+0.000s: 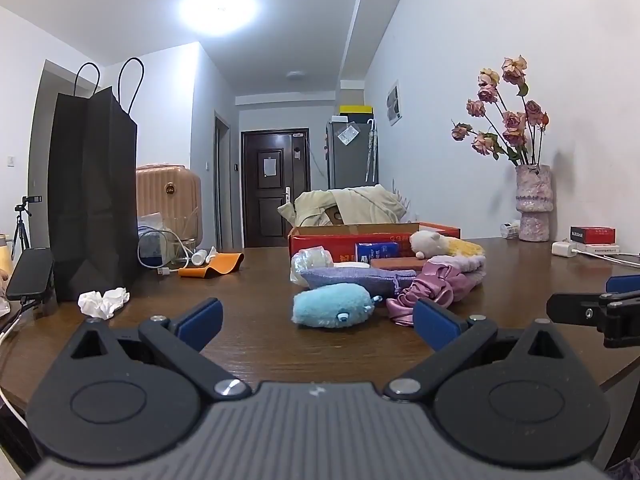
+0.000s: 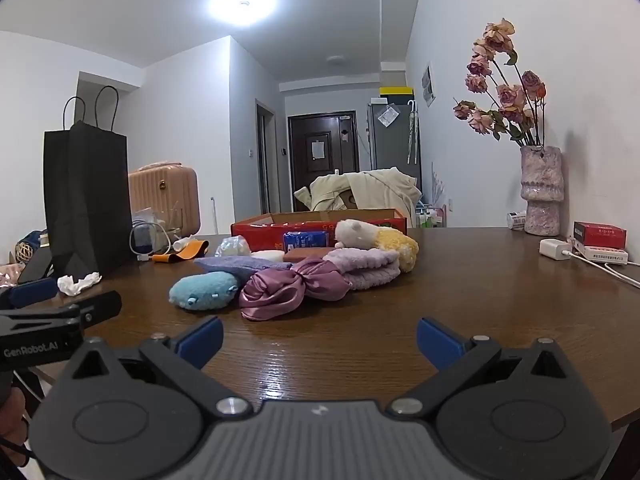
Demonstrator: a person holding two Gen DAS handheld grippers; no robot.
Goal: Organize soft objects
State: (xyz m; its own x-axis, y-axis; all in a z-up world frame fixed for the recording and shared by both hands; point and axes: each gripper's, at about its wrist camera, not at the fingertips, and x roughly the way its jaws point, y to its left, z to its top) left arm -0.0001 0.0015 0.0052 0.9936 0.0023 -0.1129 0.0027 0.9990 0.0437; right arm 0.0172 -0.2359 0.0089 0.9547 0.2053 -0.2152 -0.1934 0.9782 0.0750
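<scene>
A pile of soft things lies mid-table: a light blue plush (image 1: pixel 332 305) (image 2: pixel 205 290), a purple satin bow (image 1: pixel 424 286) (image 2: pixel 292 288), a lilac fuzzy cloth (image 2: pixel 368 266), a purple-blue pouch (image 1: pixel 352 276) (image 2: pixel 236 265), and a white and yellow plush (image 1: pixel 444 245) (image 2: pixel 376 238). An open red cardboard box (image 1: pixel 360 236) (image 2: pixel 320 222) stands behind them. My left gripper (image 1: pixel 318 322) is open and empty, just short of the blue plush. My right gripper (image 2: pixel 320 340) is open and empty, in front of the bow.
A tall black paper bag (image 1: pixel 92 196) (image 2: pixel 86 196) stands at the left, crumpled tissue (image 1: pixel 104 302) beside it. A vase of dried roses (image 2: pixel 542 192), small boxes and a charger (image 2: pixel 554 247) sit at the right. An orange strap (image 1: pixel 214 265) and cables lie behind.
</scene>
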